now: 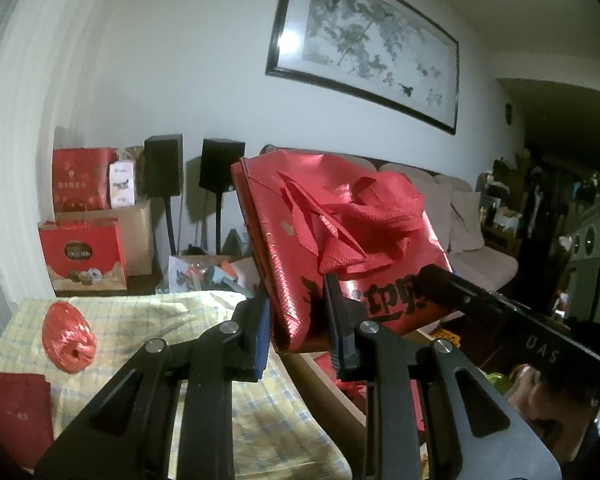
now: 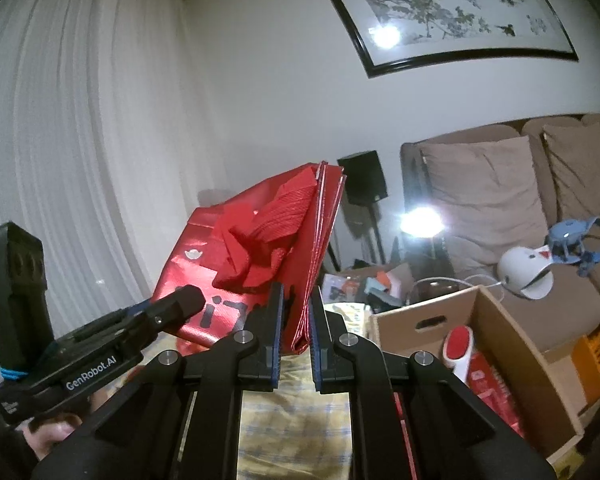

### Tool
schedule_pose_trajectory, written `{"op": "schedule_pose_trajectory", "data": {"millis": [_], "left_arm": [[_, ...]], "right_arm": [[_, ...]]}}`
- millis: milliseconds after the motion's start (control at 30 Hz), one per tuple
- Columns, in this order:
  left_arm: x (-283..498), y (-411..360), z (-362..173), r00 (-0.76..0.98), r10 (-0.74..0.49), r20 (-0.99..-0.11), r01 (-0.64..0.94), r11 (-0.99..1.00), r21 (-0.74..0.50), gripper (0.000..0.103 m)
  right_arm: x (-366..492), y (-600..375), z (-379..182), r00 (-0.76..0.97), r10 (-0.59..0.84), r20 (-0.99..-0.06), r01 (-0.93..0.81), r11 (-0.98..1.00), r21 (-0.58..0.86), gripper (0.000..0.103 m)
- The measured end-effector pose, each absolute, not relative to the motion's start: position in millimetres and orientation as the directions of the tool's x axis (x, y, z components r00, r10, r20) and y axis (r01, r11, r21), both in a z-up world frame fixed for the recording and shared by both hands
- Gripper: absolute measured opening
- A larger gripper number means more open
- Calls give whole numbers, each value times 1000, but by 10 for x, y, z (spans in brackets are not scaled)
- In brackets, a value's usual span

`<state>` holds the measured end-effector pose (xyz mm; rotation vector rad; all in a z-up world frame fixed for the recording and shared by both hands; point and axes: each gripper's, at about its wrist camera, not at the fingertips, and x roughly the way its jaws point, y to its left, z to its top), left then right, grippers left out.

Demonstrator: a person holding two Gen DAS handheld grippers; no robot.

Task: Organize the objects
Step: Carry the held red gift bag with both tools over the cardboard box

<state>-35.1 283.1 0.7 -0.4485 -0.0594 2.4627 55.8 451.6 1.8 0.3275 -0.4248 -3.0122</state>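
Both grippers are on the folded red bag now, and it hangs in the air between them, clear of the worktop with its yellow checked cloth. The left gripper has its jaws narrowed onto one lower corner of the bag, blue pads pressing the glossy red sides, the black lettering just beyond the jaws. The right gripper has its jaws nearly together, pinching the thin folded edge at the bag's other lower corner. Above both sets of jaws the bag's red woven handles lie bunched and crumpled against its face. Down and to the left of the left jaws, a red ball of twine sits on the cloth, with a flat red envelope nearer the camera. Below and to the right of the right jaws stands an open cardboard box holding red items.
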Motion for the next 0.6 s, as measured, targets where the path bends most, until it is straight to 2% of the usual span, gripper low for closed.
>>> {"op": "schedule_pose_trajectory", "data": {"millis": [433, 600], "left_arm": [[-372, 2943, 27, -734, 605, -308, -594, -792, -142, 22], [-344, 2990, 122, -728, 624, -283, -615, -777, -131, 22]], "right_arm": [[584, 4624, 8, -974, -80, -211, 20, -963, 270, 10], [693, 4635, 105, -982, -40, -182, -4, -971, 240, 10]]}}
